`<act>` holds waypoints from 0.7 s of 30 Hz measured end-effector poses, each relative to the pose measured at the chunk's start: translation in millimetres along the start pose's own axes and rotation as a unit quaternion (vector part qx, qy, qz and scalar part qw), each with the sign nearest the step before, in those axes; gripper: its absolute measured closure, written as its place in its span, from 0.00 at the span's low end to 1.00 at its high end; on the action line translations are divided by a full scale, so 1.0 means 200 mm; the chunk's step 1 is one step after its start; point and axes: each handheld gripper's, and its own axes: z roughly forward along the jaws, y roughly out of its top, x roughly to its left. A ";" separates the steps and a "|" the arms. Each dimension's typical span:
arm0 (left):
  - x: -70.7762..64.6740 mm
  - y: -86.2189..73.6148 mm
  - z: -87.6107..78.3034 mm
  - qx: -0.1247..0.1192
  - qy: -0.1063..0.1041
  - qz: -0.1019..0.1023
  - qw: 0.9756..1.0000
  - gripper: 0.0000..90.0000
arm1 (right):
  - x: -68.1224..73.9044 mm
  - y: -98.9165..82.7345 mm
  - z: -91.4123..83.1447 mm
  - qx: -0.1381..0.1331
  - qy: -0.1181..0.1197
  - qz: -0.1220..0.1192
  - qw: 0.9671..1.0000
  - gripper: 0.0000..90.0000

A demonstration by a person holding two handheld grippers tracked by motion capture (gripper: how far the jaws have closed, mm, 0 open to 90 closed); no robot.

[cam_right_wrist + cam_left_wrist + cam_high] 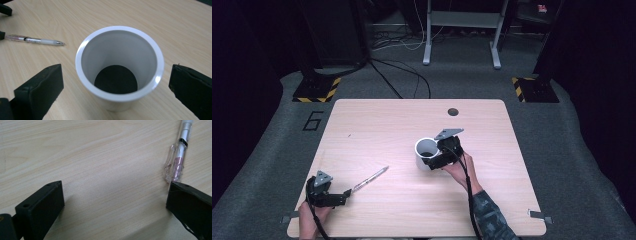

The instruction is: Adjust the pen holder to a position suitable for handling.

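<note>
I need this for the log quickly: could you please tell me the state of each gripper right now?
Left gripper: open, holding nothing; the pen lies by one jaw tip.
Right gripper: open, jaws either side of the white cup, not gripping it.

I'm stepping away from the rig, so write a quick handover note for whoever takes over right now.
Left tool: open, low over the table; the pen's clear end lies just beyond its right jaw, not gripped.
Right tool: open, jaws either side of the white cup, not yet closed on it.
The cup stands upright near the table's middle, with no pen in it; the pen lies flat between cup and left tool.
Done: both tools brought up to their things.
Left, probably: grip the pen, steady the cup, drop the pen in.
</note>
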 end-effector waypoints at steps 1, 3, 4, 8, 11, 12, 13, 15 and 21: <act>0.00 0.00 0.00 0.002 -0.001 0.000 1.000 0.02 | 0.00 -0.01 -0.03 -0.006 -0.001 0.000 1.000 0.00; 0.00 0.00 0.00 0.002 -0.001 0.001 1.000 0.02 | 0.00 -0.02 -0.08 -0.012 -0.006 -0.004 1.000 0.00; 0.00 0.00 0.00 0.002 -0.001 0.001 1.000 0.01 | 0.00 -0.05 -0.13 -0.021 -0.010 -0.001 1.000 0.00; 0.00 0.00 0.01 -0.006 0.002 0.001 1.000 0.01 | -0.02 -0.12 -0.21 -0.018 -0.026 0.005 0.999 0.00; 0.00 0.00 0.01 -0.002 0.000 0.006 1.000 0.01 | -0.03 -0.17 -0.25 -0.017 -0.035 0.011 0.999 0.00; 0.01 0.01 0.01 0.000 -0.001 0.008 1.000 0.01 | -0.05 -0.20 -0.27 -0.015 -0.041 0.015 0.999 0.00; 0.00 0.01 0.01 0.000 0.000 0.006 1.000 0.00 | -0.06 -0.23 -0.29 -0.014 -0.046 0.019 0.999 0.00; 0.00 0.01 0.01 -0.005 0.004 0.002 1.000 0.00 | -0.08 -0.28 -0.33 -0.013 -0.055 0.029 0.998 0.00; 0.00 0.03 0.01 0.012 0.008 -0.001 1.000 0.01 | -0.15 -0.50 -0.42 -0.008 -0.086 0.074 0.994 0.00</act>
